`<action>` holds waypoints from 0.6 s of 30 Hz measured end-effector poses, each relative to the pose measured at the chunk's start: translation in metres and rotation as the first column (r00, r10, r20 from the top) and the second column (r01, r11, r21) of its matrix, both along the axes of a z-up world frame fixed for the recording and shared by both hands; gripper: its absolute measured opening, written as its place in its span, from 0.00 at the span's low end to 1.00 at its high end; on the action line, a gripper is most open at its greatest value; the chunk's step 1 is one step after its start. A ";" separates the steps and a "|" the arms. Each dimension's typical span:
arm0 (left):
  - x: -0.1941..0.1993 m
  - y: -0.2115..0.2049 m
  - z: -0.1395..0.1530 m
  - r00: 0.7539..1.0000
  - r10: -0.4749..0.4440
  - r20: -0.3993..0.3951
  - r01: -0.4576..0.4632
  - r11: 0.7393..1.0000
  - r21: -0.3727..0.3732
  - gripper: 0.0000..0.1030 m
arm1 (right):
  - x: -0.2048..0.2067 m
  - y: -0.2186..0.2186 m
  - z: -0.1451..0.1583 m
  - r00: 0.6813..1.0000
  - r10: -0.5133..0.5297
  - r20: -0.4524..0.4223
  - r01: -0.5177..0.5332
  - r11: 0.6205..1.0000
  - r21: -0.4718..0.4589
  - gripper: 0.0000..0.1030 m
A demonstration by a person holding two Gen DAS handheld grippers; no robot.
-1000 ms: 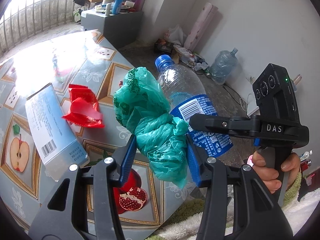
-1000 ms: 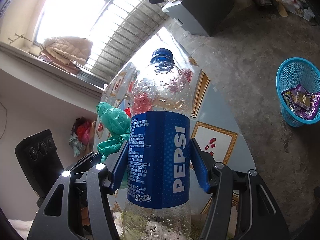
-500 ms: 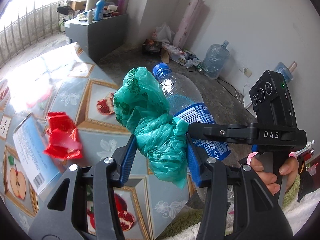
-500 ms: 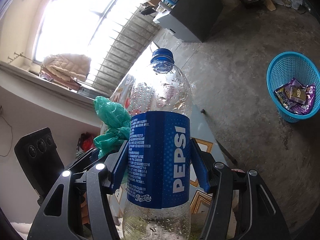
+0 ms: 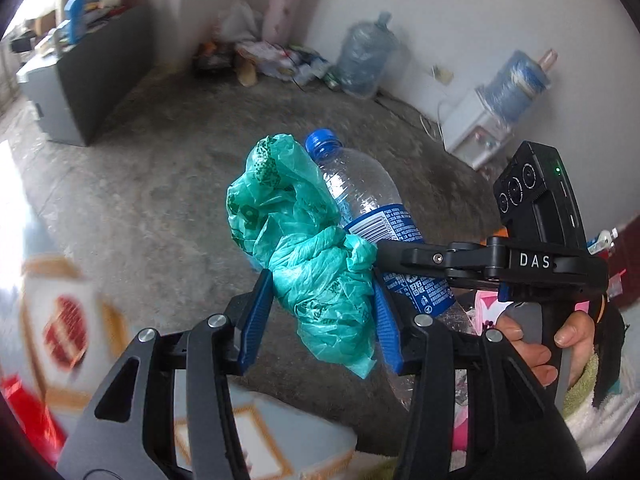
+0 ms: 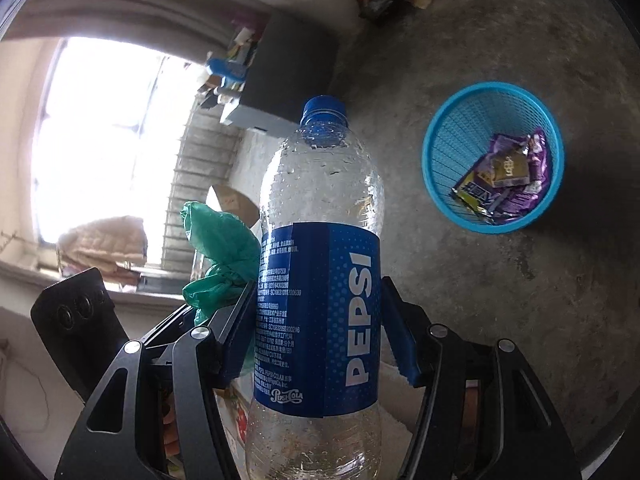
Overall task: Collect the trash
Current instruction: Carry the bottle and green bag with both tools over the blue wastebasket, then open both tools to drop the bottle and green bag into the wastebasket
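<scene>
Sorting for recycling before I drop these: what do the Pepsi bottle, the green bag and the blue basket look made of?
Pepsi bottle: clear, glossy plastic, see-through with droplets inside, under a blue printed film label.
Green bag: thin, soft plastic film, crumpled and slightly translucent, with a faint printed pattern.
Blue basket: apparently rigid moulded plastic, with a fine lattice wall and smooth rim, holding wrappers.

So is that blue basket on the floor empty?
No, the blue basket already holds several crumpled wrappers, purple and yellow, lying at its bottom.
</scene>
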State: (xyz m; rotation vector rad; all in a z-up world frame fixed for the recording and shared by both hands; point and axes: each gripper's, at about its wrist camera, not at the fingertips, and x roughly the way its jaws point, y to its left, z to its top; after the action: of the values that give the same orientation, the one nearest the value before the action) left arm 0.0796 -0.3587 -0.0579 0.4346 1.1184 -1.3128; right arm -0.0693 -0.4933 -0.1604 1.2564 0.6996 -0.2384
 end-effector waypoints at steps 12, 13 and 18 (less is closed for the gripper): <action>0.014 -0.153 -0.086 0.994 -0.007 0.113 -0.011 0.987 0.159 0.66 | 0.011 -0.146 -0.146 0.936 -0.226 -0.271 0.282 0.940 0.190 0.71; 0.016 -0.153 -0.087 0.992 0.013 0.122 -0.033 0.986 0.161 0.66 | 0.009 -0.150 -0.154 0.926 -0.251 -0.282 0.311 0.931 0.192 0.71; 0.032 -0.128 -0.070 0.986 0.087 0.140 -0.102 0.990 0.102 0.66 | 0.000 -0.130 -0.147 0.925 -0.292 -0.242 0.327 0.938 0.118 0.71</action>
State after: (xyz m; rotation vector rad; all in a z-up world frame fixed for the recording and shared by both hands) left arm 0.1116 -0.4862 -0.1282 0.5370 1.0870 -1.1262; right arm -0.0695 -0.6237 -0.3073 1.5058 0.7165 -0.6022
